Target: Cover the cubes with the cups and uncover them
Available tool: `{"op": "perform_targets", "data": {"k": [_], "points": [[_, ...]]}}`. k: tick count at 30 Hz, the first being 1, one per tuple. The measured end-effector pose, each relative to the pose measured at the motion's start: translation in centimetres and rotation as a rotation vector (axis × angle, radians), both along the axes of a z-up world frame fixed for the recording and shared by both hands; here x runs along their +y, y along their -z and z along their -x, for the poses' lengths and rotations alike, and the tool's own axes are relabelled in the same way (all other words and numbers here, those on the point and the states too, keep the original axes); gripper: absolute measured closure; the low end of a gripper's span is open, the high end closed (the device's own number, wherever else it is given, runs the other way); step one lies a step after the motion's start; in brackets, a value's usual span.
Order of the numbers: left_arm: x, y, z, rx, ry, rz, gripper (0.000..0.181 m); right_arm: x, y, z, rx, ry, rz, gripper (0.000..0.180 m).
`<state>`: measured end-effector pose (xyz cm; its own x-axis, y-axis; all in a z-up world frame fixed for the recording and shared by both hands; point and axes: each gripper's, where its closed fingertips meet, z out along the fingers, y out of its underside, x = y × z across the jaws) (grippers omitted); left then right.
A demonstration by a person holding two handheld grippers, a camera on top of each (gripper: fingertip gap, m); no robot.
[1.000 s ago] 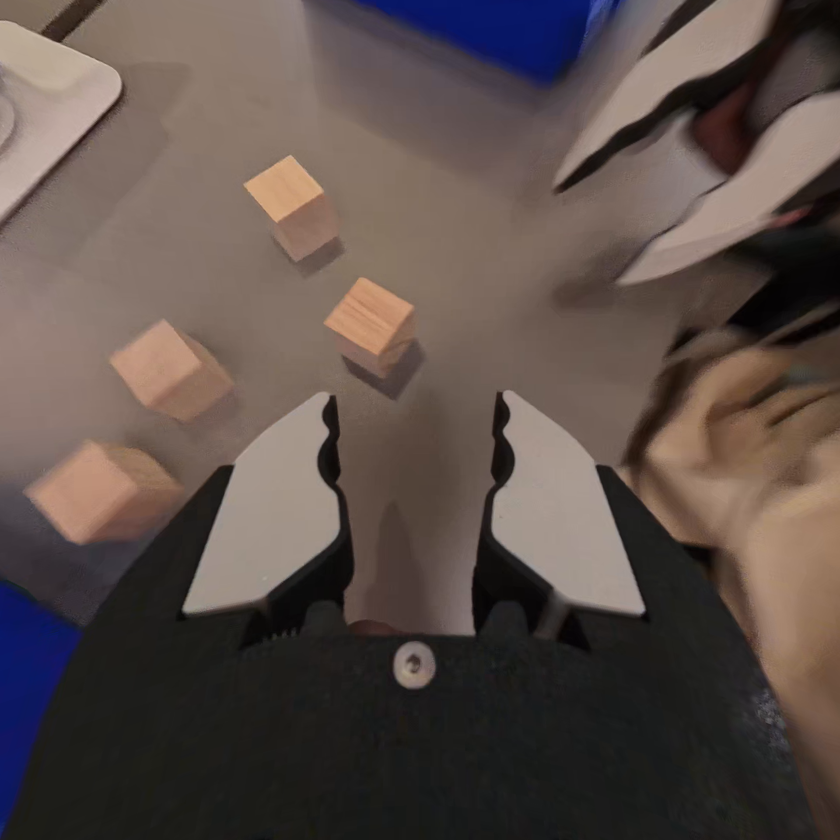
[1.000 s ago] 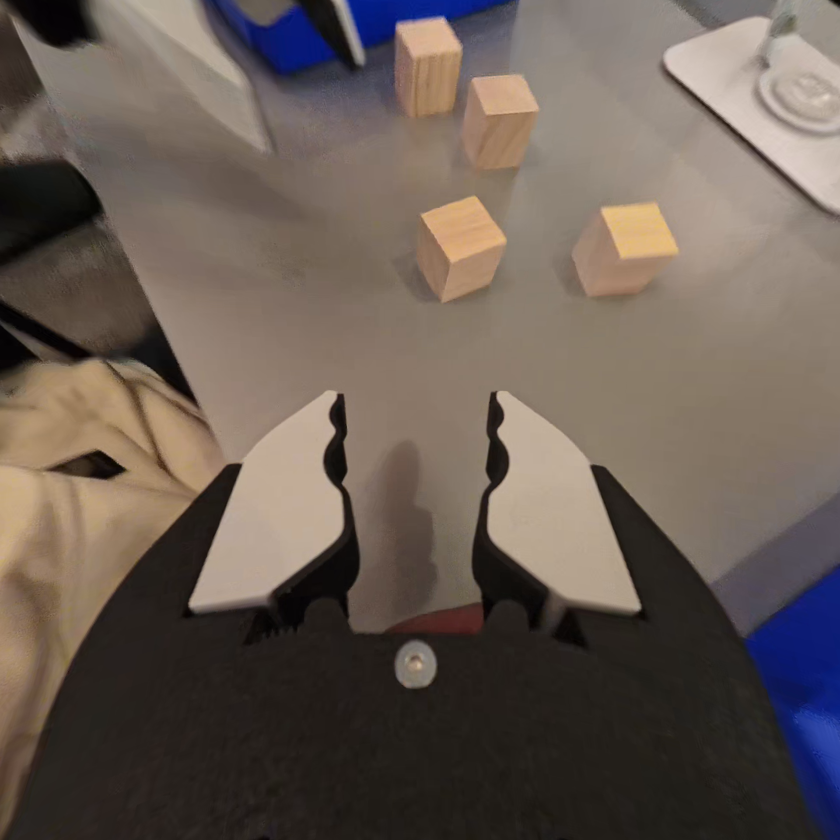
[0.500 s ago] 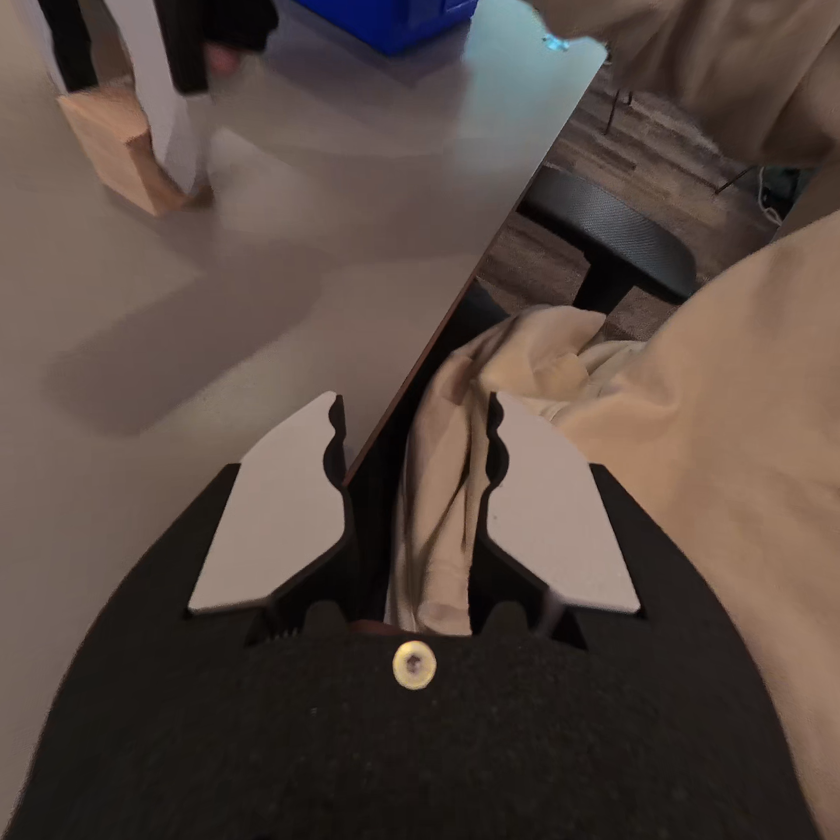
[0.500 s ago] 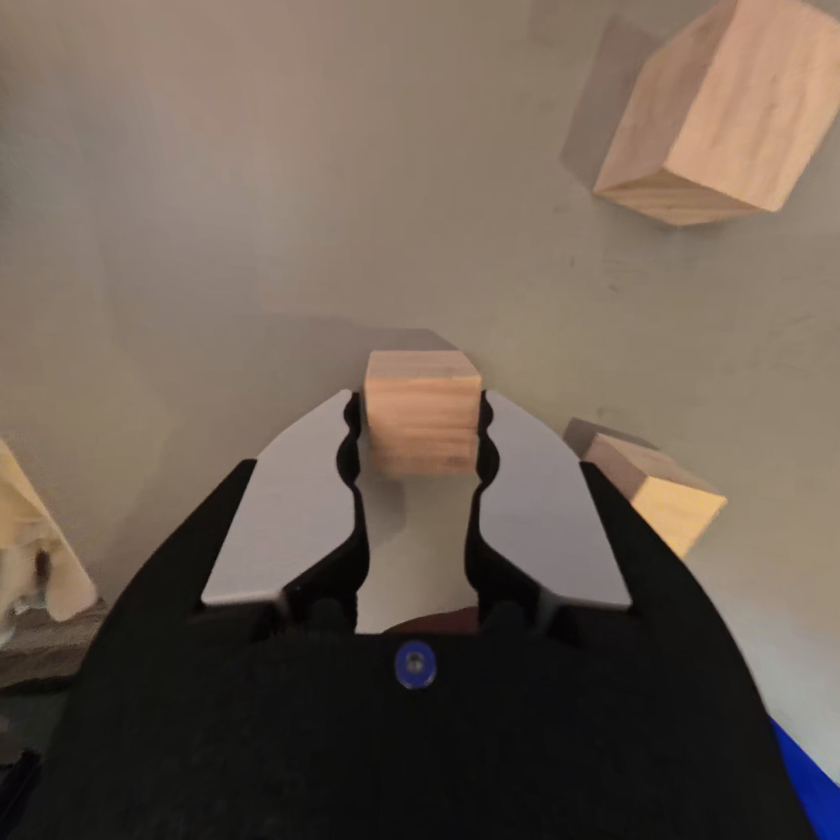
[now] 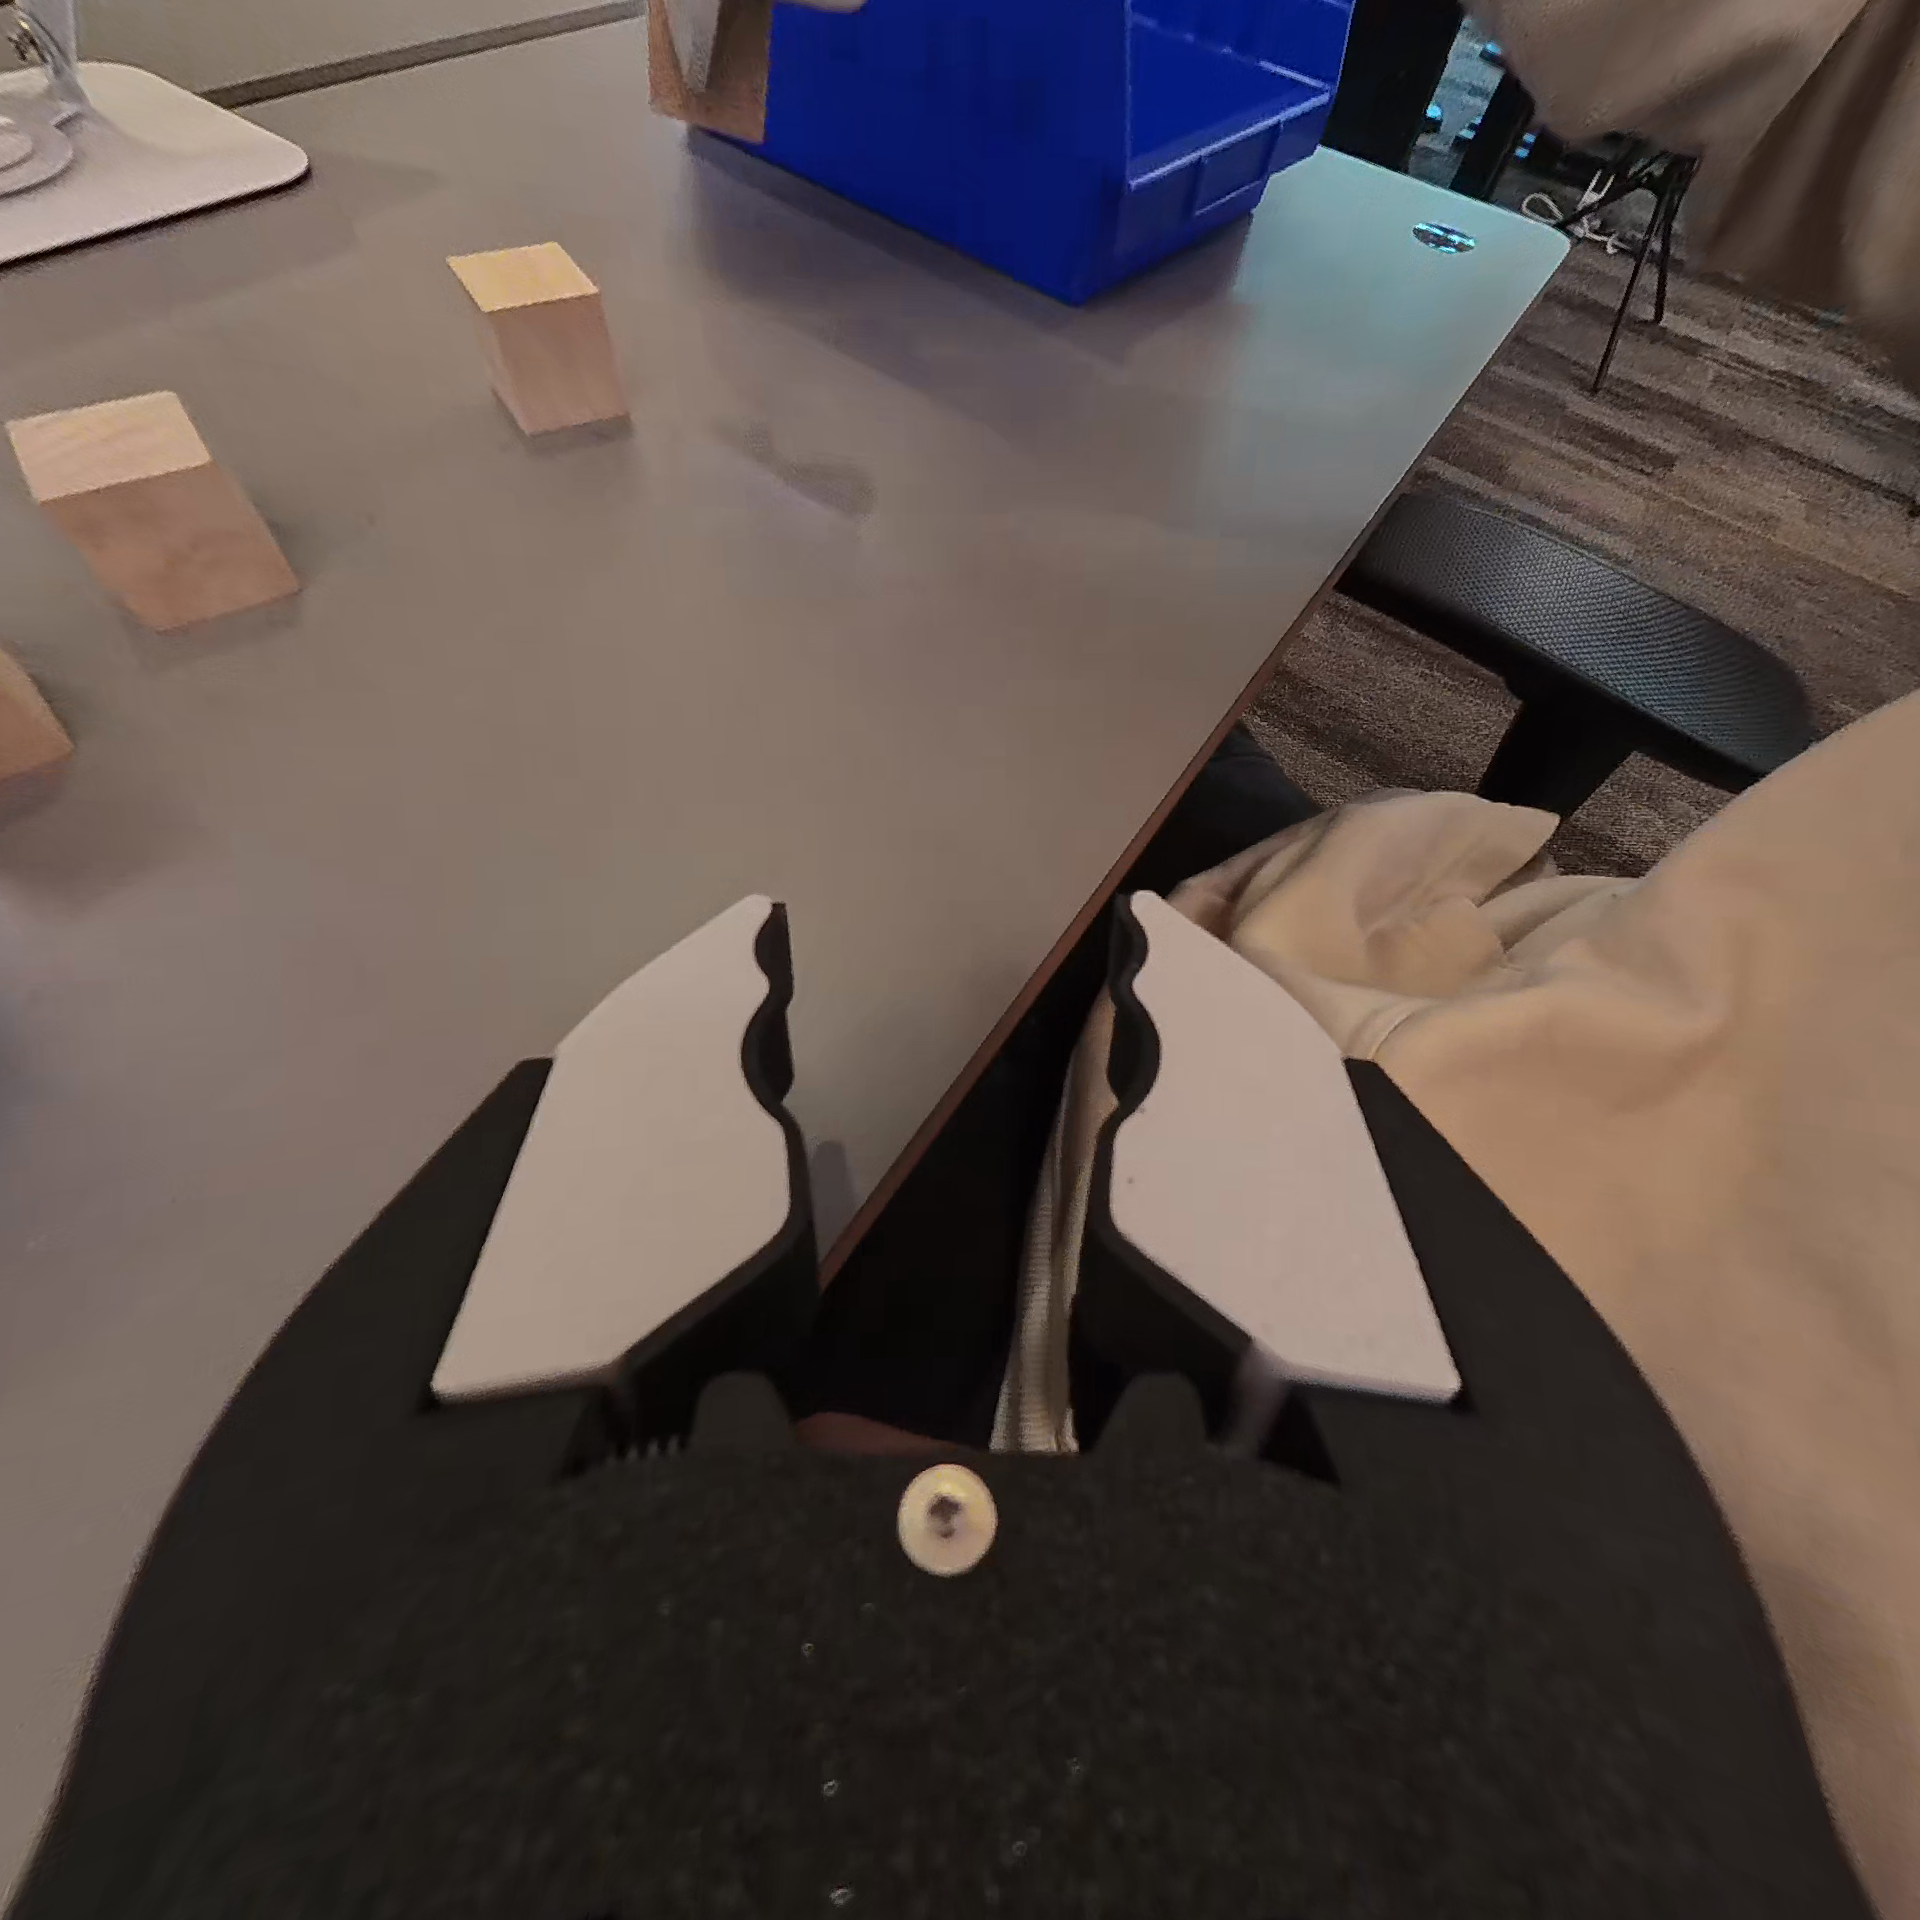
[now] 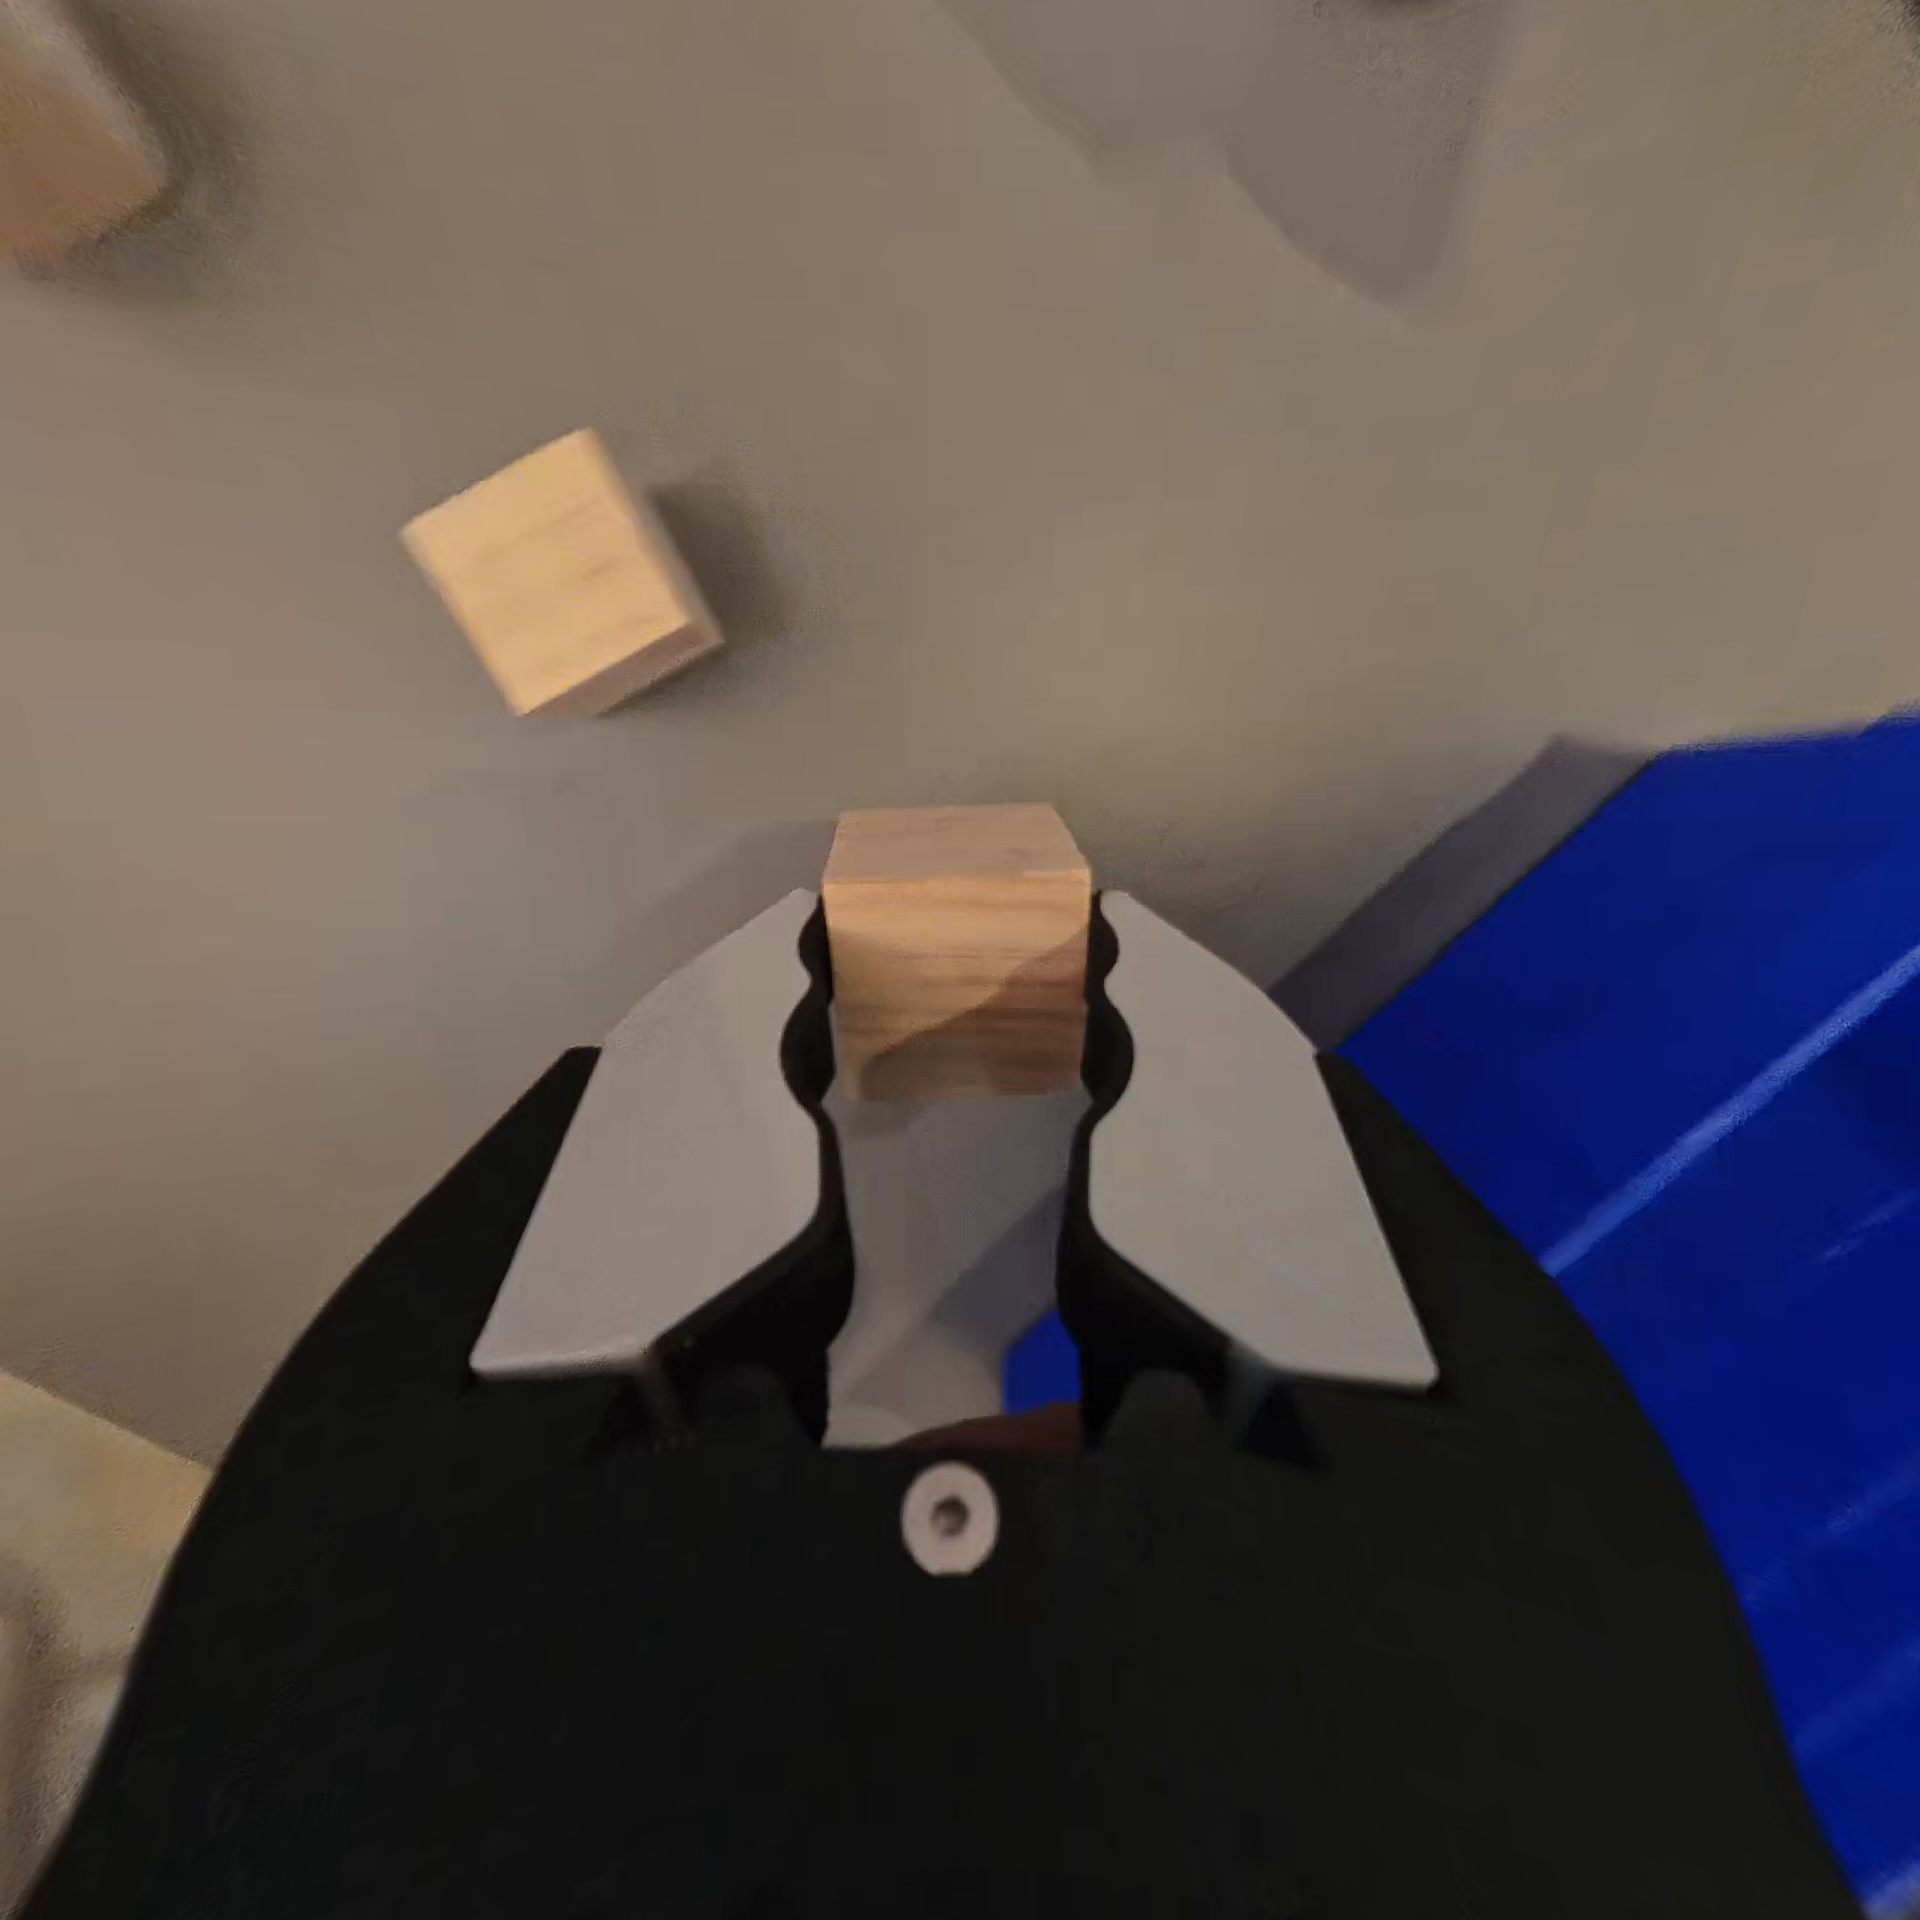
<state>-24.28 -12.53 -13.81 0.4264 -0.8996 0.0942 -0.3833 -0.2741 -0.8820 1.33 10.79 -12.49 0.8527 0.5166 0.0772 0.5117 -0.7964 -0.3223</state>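
Note:
My right gripper (image 6: 956, 914) is shut on a wooden cube (image 6: 956, 956) and holds it above the grey table, close to the blue bin (image 6: 1662, 1039). Another cube (image 6: 561, 571) lies on the table below, and a blurred one (image 6: 62, 166) sits at the top left. My left gripper (image 5: 945, 914) is open and empty over the table's near edge. In the left wrist view two cubes (image 5: 540, 332) (image 5: 145, 509) stand on the table, a third (image 5: 21, 727) is cut off at the left edge, and the held cube (image 5: 717, 73) shows at the top by the bin.
A blue bin (image 5: 1039, 135) stands at the far side of the table. A white tray (image 5: 156, 166) with glassware lies at the far left. The table edge (image 5: 1299, 623) runs diagonally; beyond it are a black chair seat (image 5: 1558, 623) and a person's beige sleeve (image 5: 1610, 1143).
My right gripper closed on a cube, lifted it and carried it toward the blue bin. My left gripper swung away from the cubes to the table's edge and stayed open.

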Motion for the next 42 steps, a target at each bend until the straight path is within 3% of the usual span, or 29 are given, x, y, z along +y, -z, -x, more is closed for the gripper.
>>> {"op": "perform_targets", "data": {"k": [1,5,10,13,15,17,19,22,27,30,34,37,42], "points": [[0.0,0.1,-0.1,0.002,0.0,0.002,0.122,0.2,1.0,-0.4,0.027,0.059,0.042,0.135],[-0.4,0.8,-0.3,0.05,0.01,-0.021,0.12,0.8,3.8,-2.3,-0.062,0.138,0.061,0.135],[-0.6,0.9,-0.5,0.064,0.023,-0.035,0.119,0.0,6.1,-1.3,-0.035,0.143,0.117,0.135],[-0.9,0.8,-0.6,0.056,0.031,-0.021,0.117,-0.4,6.0,-1.2,-0.037,0.132,0.127,0.134],[-0.7,0.8,-0.5,0.06,0.02,-0.036,0.115,-0.5,5.0,-1.5,-0.071,0.106,0.097,0.108],[0.1,0.6,-0.1,0.058,-0.025,-0.053,0.116,-0.5,1.8,-1.0,-0.057,0.063,-0.049,0.105],[1.3,0.2,0.7,0.041,-0.099,-0.061,0.116,-1.6,-2.6,1.2,0.061,0.001,-0.252,0.106],[4.0,-0.5,2.6,0.054,-0.276,-0.132,0.117,-7.1,-6.2,6.3,0.347,-0.127,-0.469,0.113],[5.5,0.3,3.5,0.1,-0.39,-0.123,0.121,-17.2,-1.8,13.0,0.749,-0.208,-0.586,0.108],[5.4,1.1,2.9,0.133,-0.379,-0.093,0.12,-19.6,0.5,13.9,0.846,-0.164,-0.509,0.11],[5.5,2.2,2.3,0.231,-0.373,-0.086,0.121,-20.6,0.4,13.5,0.891,-0.18,-0.47,0.112],[7.5,-0.7,3.2,0.309,-0.377,-0.175,0.124,-20.5,1.0,12.6,0.847,-0.176,-0.468,0.111],[17.0,-10.6,8.9,0.593,-0.462,-0.388,0.132,-21.1,0.4,12.3,0.887,-0.184,-0.462,0.112]]}}
